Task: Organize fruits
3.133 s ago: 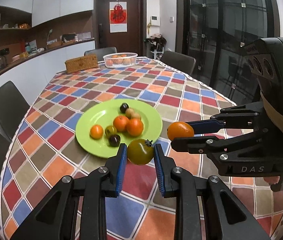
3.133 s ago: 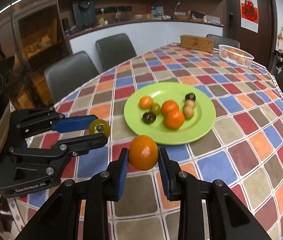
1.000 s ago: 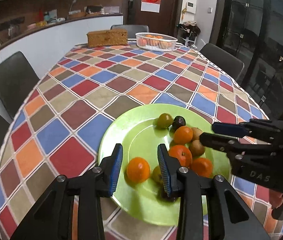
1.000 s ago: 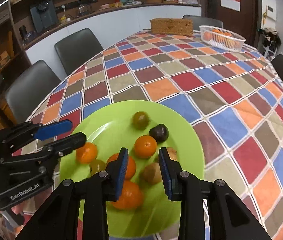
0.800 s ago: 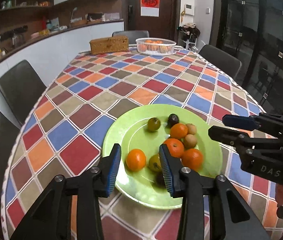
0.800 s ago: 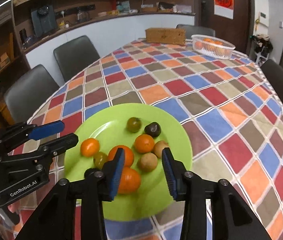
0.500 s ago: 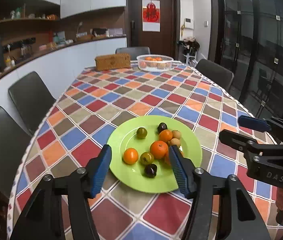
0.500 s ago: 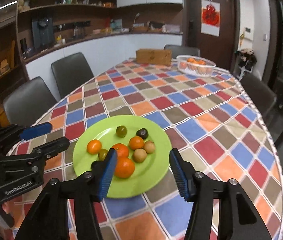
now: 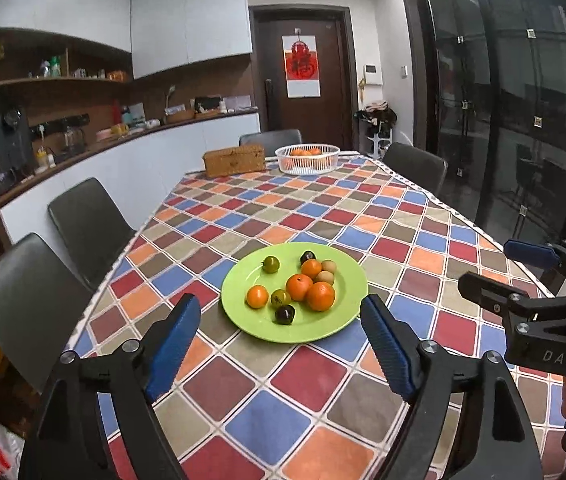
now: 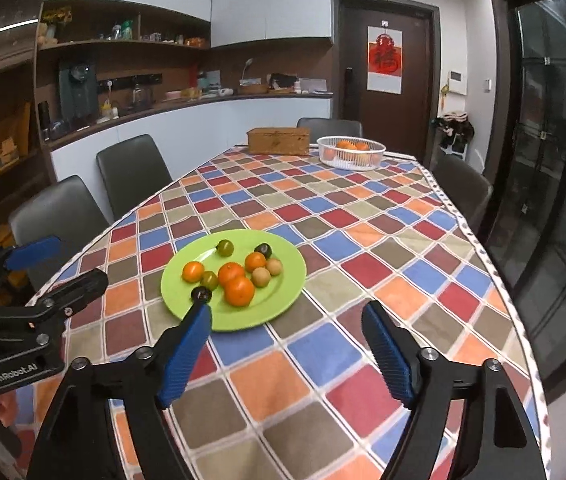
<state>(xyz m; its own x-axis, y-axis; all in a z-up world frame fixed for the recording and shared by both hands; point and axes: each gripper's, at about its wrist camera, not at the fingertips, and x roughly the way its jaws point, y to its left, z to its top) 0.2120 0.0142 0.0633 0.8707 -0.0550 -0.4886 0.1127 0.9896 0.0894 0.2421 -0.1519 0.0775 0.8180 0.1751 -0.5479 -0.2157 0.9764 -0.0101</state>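
Note:
A green plate point(image 9: 335, 322) sits on the checkered tablecloth and holds several fruits: oranges point(image 9: 320, 296), green tomatoes point(image 9: 271, 264), dark plums point(image 9: 285, 314) and small brown fruits point(image 9: 328, 266). The plate also shows in the right wrist view point(image 10: 283, 296). My left gripper point(image 9: 281, 344) is wide open and empty, held back above the table's near edge. My right gripper point(image 10: 287, 348) is wide open and empty too, to the right of the left one. Each gripper shows in the other's view: the right one point(image 9: 523, 268) and the left one point(image 10: 43, 264).
A white basket point(image 9: 308, 158) with oranges and a brown wicker box point(image 9: 234, 160) stand at the table's far end. Dark chairs point(image 9: 87, 220) line the left side and far end. Glass doors point(image 9: 523, 120) are on the right.
Both grippers let go of their fruits onto the plate, then pulled up and back from it while opening wide. The plate now looks smaller and farther.

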